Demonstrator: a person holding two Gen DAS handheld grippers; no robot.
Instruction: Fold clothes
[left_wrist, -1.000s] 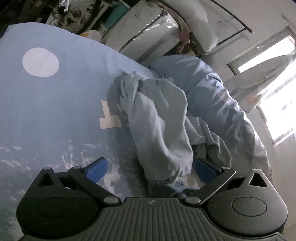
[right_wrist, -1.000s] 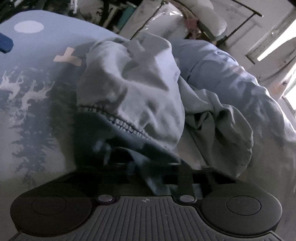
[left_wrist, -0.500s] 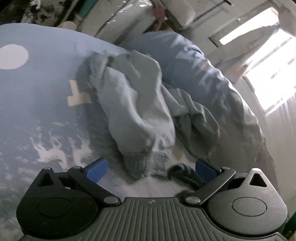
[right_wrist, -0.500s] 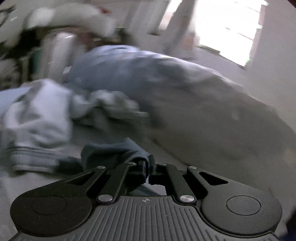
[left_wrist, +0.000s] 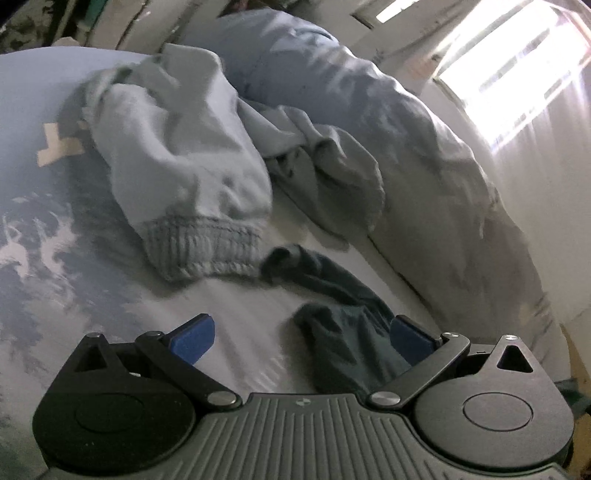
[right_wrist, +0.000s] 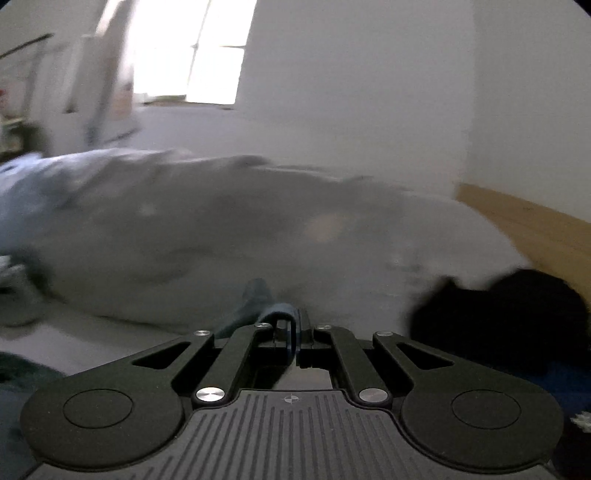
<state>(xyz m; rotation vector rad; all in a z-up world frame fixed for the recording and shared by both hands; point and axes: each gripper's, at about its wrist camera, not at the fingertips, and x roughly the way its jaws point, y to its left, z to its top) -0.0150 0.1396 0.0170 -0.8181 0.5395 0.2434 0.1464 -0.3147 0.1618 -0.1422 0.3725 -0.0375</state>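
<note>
Between your left tool's (left_wrist: 301, 338) spread pads, toward three o'clock, the dark garment (left_wrist: 347, 332) is lying; your right tool (right_wrist: 293, 332) is pinching its fold.

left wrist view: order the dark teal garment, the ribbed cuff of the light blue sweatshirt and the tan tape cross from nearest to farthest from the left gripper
From the left gripper:
1. dark teal garment, lying between the open fingers, toward the right one.
2. ribbed cuff, ahead, slightly left.
3. tan tape cross, far left on the bedsheet.
</note>
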